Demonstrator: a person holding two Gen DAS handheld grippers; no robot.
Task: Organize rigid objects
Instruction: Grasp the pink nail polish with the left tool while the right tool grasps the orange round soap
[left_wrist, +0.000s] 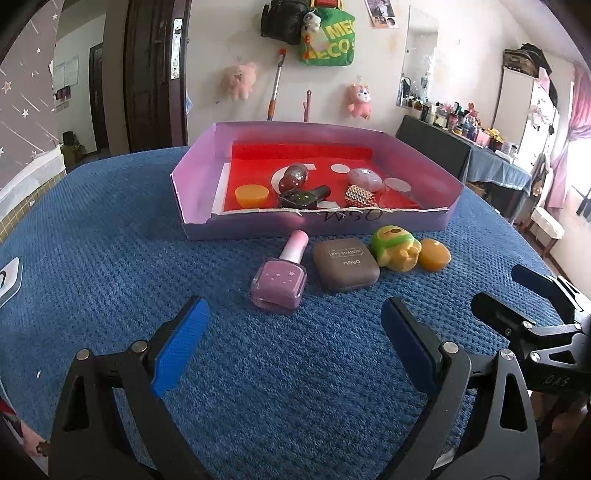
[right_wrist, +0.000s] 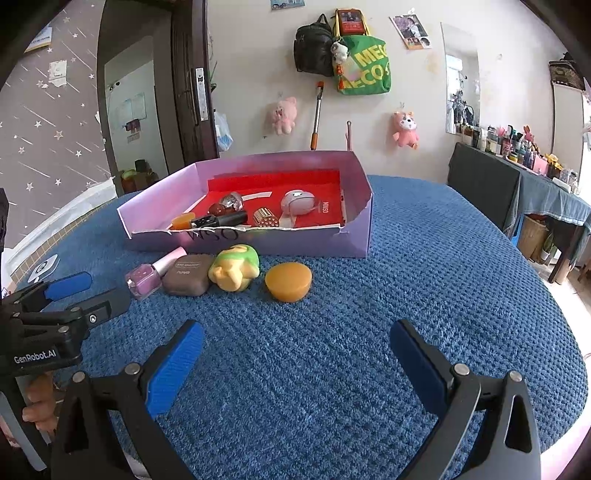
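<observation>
A purple box (left_wrist: 258, 223) (right_wrist: 314, 243) with a red floor stands on the blue cloth and holds several small items. In front of it lie a pink nail polish bottle (left_wrist: 279, 282) (right_wrist: 147, 277), a brown eyeshadow case (left_wrist: 345, 267) (right_wrist: 186, 278), a green and yellow toy (left_wrist: 395, 249) (right_wrist: 234, 271) and an orange puck (left_wrist: 435, 254) (right_wrist: 288, 281). My left gripper (left_wrist: 295, 339) (right_wrist: 88, 291) is open, just short of the bottle. My right gripper (right_wrist: 295, 362) (left_wrist: 495, 291) is open, facing the puck with a gap between.
The blue cloth (right_wrist: 406, 295) covers a round table with free surface at the right and front. A white device (left_wrist: 7, 280) lies at the left edge. A hand (right_wrist: 38, 402) holds the left gripper. A dark table (right_wrist: 491, 184) with bottles stands far right.
</observation>
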